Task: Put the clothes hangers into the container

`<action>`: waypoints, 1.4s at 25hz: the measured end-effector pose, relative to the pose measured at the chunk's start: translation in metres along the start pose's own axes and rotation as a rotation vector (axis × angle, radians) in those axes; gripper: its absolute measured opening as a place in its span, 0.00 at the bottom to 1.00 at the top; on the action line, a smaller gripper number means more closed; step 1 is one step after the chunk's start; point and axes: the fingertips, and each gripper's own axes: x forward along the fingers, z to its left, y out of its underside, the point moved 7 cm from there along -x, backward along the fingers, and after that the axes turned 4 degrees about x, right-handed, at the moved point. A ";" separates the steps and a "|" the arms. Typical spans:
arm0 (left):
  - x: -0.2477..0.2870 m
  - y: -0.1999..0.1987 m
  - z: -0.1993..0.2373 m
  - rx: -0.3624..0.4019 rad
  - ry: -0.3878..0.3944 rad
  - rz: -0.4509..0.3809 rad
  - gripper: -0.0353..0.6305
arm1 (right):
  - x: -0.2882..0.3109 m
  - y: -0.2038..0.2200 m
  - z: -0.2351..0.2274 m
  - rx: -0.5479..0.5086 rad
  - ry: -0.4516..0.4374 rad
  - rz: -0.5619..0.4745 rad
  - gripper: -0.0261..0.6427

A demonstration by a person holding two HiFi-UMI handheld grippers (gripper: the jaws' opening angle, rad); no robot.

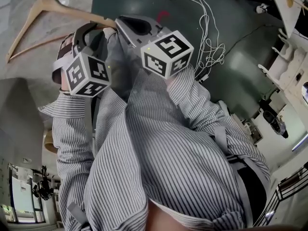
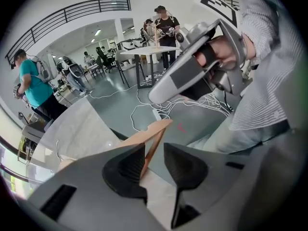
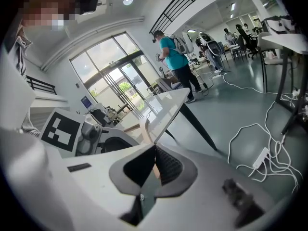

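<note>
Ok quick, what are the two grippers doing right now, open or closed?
Left gripper: open, with the wooden hanger passing through the gap, not clamped.
Right gripper: shut on the wooden hanger.

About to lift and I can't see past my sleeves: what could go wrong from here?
1. The left gripper has its jaws apart around the hanger. Only the right gripper looks clamped on it, near one end, so the hanger may swing or slip when lifted.
2. No view shows a container, and loose cables lie on the floor nearby. They could snag or trip you on the carry.
</note>
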 end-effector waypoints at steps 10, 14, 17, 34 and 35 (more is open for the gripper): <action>0.003 -0.004 0.001 0.032 -0.033 0.027 0.21 | 0.002 -0.001 -0.006 0.002 0.018 0.003 0.06; 0.006 -0.002 -0.001 0.077 -0.037 0.053 0.21 | 0.002 0.001 -0.010 0.008 0.024 0.004 0.06; 0.007 -0.003 -0.002 0.098 -0.042 0.062 0.21 | 0.000 0.002 -0.012 0.013 0.028 0.002 0.06; 0.016 -0.004 -0.002 0.229 -0.098 0.137 0.15 | 0.000 0.020 -0.024 0.069 0.040 0.002 0.06; 0.016 -0.004 -0.001 0.231 -0.097 0.139 0.15 | 0.000 0.020 -0.024 0.070 0.042 -0.002 0.06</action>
